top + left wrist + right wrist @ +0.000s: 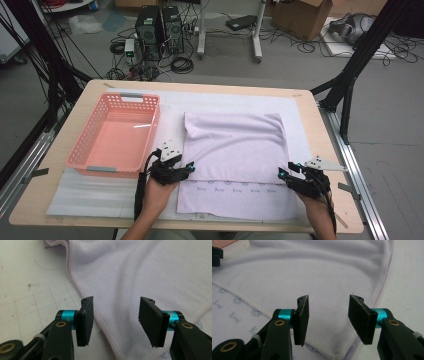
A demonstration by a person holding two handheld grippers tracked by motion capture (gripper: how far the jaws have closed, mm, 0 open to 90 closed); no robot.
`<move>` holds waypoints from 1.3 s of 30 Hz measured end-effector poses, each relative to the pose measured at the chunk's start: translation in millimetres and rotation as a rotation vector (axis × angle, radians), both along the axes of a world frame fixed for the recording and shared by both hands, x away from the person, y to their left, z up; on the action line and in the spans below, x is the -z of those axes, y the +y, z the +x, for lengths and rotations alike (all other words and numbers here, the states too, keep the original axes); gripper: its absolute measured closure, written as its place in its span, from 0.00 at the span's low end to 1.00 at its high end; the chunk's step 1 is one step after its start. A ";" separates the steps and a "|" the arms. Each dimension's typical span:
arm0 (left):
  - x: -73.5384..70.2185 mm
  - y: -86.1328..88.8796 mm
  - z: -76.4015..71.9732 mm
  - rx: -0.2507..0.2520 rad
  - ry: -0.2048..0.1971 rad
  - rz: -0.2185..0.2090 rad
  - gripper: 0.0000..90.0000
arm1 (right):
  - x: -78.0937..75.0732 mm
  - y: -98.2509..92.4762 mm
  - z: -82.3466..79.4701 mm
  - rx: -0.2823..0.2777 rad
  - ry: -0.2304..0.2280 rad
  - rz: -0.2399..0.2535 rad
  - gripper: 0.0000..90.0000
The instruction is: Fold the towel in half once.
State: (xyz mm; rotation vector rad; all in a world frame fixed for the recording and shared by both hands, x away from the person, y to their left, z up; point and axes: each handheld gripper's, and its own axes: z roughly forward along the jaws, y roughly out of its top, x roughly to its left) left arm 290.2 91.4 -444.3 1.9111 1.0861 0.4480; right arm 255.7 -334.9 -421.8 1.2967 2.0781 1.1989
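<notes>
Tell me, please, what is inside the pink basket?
The pink basket looks empty: its bare bottom shows, with a light reflection on it. The strip just behind its near wall is hidden from the high view.

We have bare mat [300, 125] to the right of the towel [235, 145], where a hand could pass freely. On the left, the pink basket [115, 132] stands just beside the towel's edge, and our left gripper [187, 167] sits in the narrow lane between them. Our right gripper [284, 173] hovers at the towel's right corner, near the table's edge [340, 200]. Both pairs of jaws stand apart with nothing clamped.
</notes>
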 end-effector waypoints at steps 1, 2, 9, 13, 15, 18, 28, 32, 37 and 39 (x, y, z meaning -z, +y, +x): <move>0.4 0.1 -3.5 0.003 0.002 0.007 0.53 | -0.4 -0.2 -0.9 0.002 -0.003 0.000 0.56; 1.0 0.5 -7.0 0.005 0.008 0.013 0.54 | -0.7 -1.4 -1.9 0.003 -0.002 0.000 0.56; 6.4 15.3 -20.9 0.000 0.036 0.010 0.58 | 1.0 -9.4 -8.1 0.018 0.015 0.001 0.56; 7.2 21.3 -20.9 0.017 0.056 -0.017 0.73 | 1.7 -11.2 -11.9 0.022 0.018 -0.006 0.57; 6.9 18.7 -22.3 0.041 0.053 -0.018 0.84 | 2.6 -11.6 -12.8 0.022 0.021 -0.008 0.57; 4.9 15.7 -24.5 0.052 0.040 -0.005 0.93 | 2.6 -13.1 -13.0 0.032 0.030 -0.005 0.57; -0.8 20.7 -31.0 0.068 -0.018 -0.025 0.92 | 12.8 -19.8 -17.5 0.072 0.104 0.026 0.64; -3.9 21.8 -33.0 0.078 -0.044 -0.043 0.93 | 15.4 -9.6 -13.8 0.049 0.122 -0.017 0.70; -6.9 22.2 -36.0 0.083 -0.071 -0.058 0.95 | 20.8 -3.3 -9.9 0.095 0.148 -0.067 0.72; -8.9 23.0 -37.6 0.082 -0.079 -0.063 0.95 | 22.0 -3.1 -9.0 0.097 0.156 -0.067 0.73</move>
